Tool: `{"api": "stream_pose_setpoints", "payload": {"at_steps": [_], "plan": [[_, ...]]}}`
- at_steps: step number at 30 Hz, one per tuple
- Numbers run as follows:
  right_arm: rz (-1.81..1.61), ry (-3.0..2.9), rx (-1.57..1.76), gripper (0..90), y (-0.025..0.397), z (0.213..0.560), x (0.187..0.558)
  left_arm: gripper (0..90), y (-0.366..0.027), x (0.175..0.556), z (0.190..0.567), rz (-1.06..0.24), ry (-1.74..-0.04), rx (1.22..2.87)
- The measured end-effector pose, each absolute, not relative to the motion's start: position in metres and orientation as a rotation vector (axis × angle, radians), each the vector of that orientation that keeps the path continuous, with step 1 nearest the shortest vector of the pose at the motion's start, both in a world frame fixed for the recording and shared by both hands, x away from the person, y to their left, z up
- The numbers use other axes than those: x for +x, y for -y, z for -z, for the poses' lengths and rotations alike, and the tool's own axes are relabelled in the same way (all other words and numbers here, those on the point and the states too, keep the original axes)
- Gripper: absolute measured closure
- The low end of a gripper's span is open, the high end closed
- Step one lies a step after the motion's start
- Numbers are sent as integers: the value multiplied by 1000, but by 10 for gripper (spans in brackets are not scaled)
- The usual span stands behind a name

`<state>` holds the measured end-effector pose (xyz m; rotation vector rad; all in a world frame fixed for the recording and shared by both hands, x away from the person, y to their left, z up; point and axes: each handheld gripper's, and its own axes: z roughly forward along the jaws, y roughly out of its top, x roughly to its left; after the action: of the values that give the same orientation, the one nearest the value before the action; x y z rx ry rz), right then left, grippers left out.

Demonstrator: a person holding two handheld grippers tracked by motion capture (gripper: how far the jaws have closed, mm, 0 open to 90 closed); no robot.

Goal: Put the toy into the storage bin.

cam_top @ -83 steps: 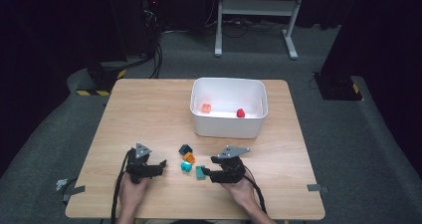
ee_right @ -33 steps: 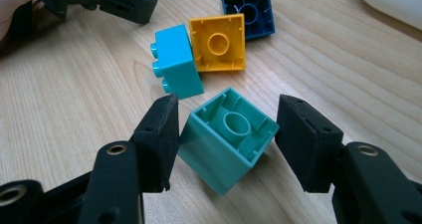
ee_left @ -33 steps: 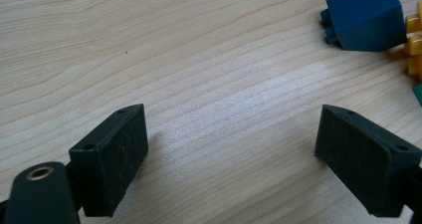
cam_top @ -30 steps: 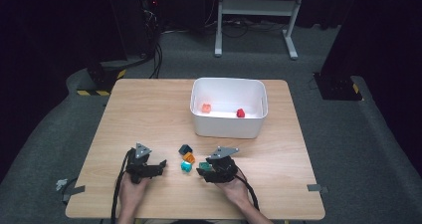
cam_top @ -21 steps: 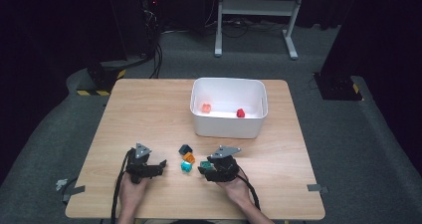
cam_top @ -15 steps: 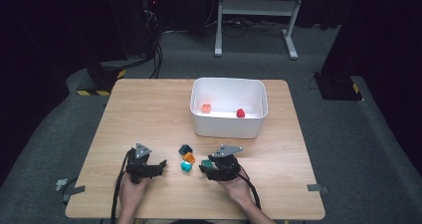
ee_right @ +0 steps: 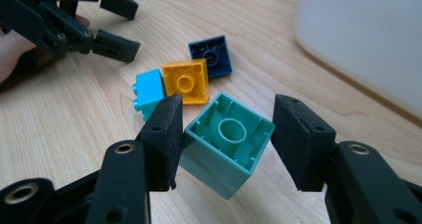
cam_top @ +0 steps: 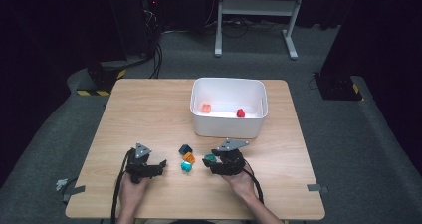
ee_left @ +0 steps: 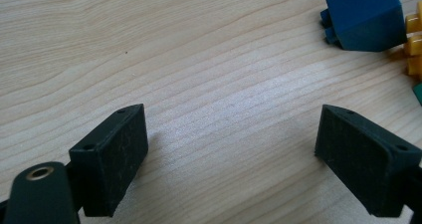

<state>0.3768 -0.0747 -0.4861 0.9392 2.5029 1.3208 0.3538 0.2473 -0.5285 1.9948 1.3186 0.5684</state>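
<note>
No legible text.
No lettering, label, brand mark or number can be read on any surface; the yellow-black striped marking on the floor (cam_top: 93, 92) carries no characters.

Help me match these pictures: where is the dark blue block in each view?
High view: dark blue block mid-table, just before the white bin.
Left gripper view: the block in the top right corner.
Right gripper view: the block upper middle, beyond the teal block.
Shared landmark: the orange block beside it.
</note>
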Motion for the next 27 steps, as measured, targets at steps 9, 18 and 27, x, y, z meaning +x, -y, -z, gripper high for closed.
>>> {"api": "stream_pose_setpoints", "payload": {"at_steps": [9, 18, 27], "plan": [[-1342, -2463, 924, 476, 86, 457, 387, 131, -247, 354, 529, -568, -1319, 1994], [-1356, -2417, 904, 479, 99, 418, 400, 131, -247, 354, 529, -568, -1319, 1994], [-1386, -2385, 900, 482, 109, 380, 411, 131, -247, 354, 529, -568, -1319, 1994]]}}
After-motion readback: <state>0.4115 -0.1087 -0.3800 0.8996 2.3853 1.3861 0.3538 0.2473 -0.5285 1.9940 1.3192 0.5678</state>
